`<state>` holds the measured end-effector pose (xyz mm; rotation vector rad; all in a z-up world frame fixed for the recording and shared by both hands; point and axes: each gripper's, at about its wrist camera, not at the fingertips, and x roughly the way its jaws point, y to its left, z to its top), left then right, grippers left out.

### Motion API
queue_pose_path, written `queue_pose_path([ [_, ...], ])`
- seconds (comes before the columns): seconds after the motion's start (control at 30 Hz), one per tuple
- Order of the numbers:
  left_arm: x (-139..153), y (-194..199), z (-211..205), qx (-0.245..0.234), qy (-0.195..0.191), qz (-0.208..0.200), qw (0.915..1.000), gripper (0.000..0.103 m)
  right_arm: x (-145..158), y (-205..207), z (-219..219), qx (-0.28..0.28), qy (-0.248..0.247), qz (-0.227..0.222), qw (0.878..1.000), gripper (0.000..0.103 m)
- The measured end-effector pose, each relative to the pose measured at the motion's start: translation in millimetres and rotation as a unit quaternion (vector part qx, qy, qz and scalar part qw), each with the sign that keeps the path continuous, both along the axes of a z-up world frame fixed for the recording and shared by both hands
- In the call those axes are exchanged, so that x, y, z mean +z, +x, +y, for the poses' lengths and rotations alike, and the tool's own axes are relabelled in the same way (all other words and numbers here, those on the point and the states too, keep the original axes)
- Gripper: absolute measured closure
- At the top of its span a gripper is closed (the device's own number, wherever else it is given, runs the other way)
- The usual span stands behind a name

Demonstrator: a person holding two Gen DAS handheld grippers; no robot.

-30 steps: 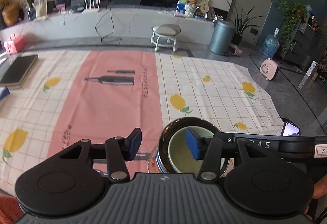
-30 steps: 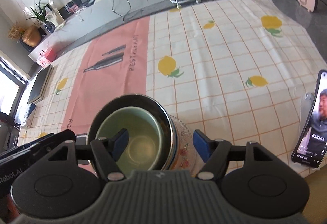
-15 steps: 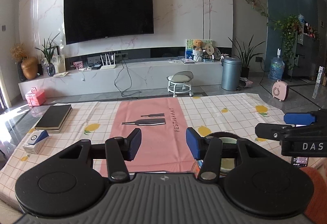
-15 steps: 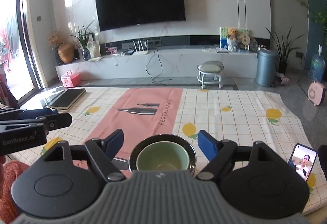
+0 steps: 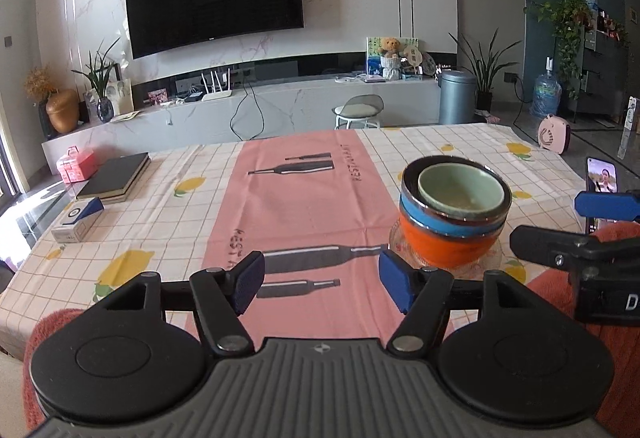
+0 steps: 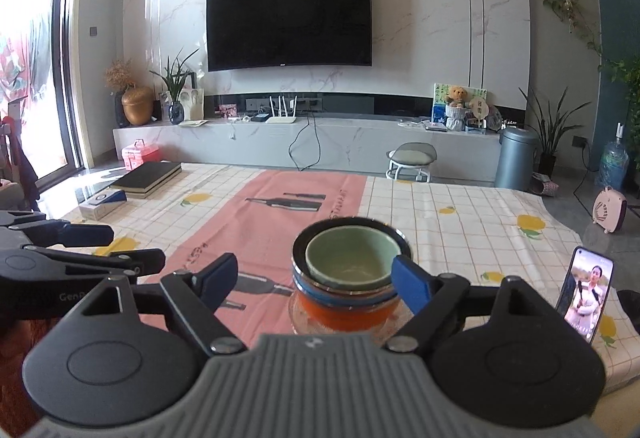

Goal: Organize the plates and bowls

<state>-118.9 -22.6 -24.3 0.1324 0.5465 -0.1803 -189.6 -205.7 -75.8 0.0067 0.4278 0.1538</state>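
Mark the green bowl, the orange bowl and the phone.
green bowl (image 6: 352, 258), right wrist view, inner wall.
orange bowl (image 5: 444, 246), left wrist view, outer side.
phone (image 6: 586, 296), right wrist view, lit screen.

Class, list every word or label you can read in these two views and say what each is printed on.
"RESTAURANT": pink strip of the tablecloth, printed sideways.
"GenR", cut off: left tool, seen from the right view.
"D", cut off: right tool, seen from the left view.
Second word on the pink strip, box label, phone screen: unreadable.
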Motion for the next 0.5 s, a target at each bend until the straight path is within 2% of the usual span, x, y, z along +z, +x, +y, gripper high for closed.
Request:
queue_pose_path([
  [0.17, -19, -4, -7, -0.014, 0.024, 0.015, 0.9995, 0.026, -30, 7, -1, -0.003, 0.017, 0.052, 0.998, 0.02],
  [0.5, -39, 4, -14, -0.021, 0.036, 0.056, 0.9975, 0.026, -51, 20, -9, -0.016, 0.004, 0.082, 0.996, 0.02],
])
